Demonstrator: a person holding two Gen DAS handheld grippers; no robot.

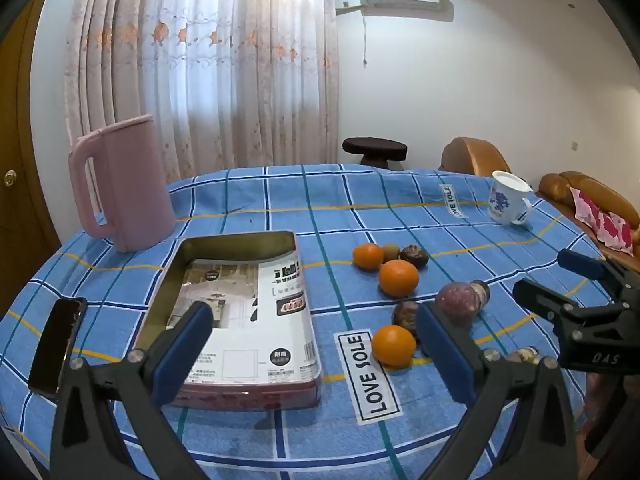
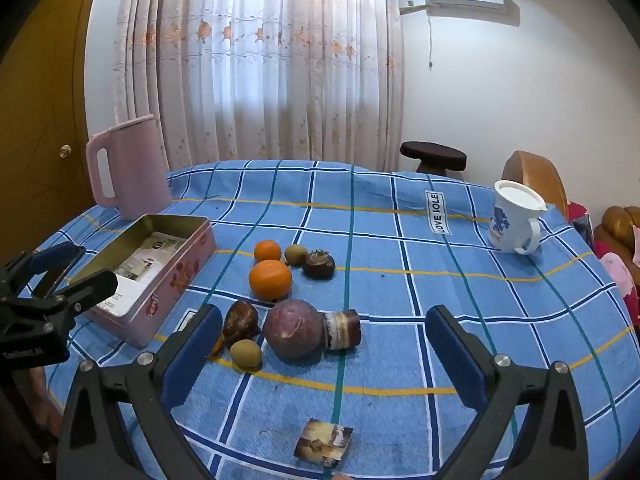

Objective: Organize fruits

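Fruits lie loose on the blue checked tablecloth (image 2: 400, 340): three oranges (image 1: 398, 277) (image 2: 270, 279), a big purple round fruit (image 1: 458, 303) (image 2: 293, 328), dark mangosteens (image 1: 414, 256) (image 2: 319, 265), small kiwis (image 2: 245, 354) and short sugarcane pieces (image 2: 342, 329). An open pink tin box (image 1: 236, 320) (image 2: 152, 276) with a printed sheet inside lies left of them. My left gripper (image 1: 316, 356) is open and empty above the box's near right corner, near the nearest orange (image 1: 393, 345). My right gripper (image 2: 324, 356) is open and empty, in front of the purple fruit.
A pink pitcher (image 1: 124, 184) stands at the back left. A white mug with blue print (image 2: 514, 216) stands at the back right. A black phone (image 1: 58, 344) lies left of the box. A cut sugarcane piece (image 2: 323, 444) lies near the front edge. Chairs stand behind the table.
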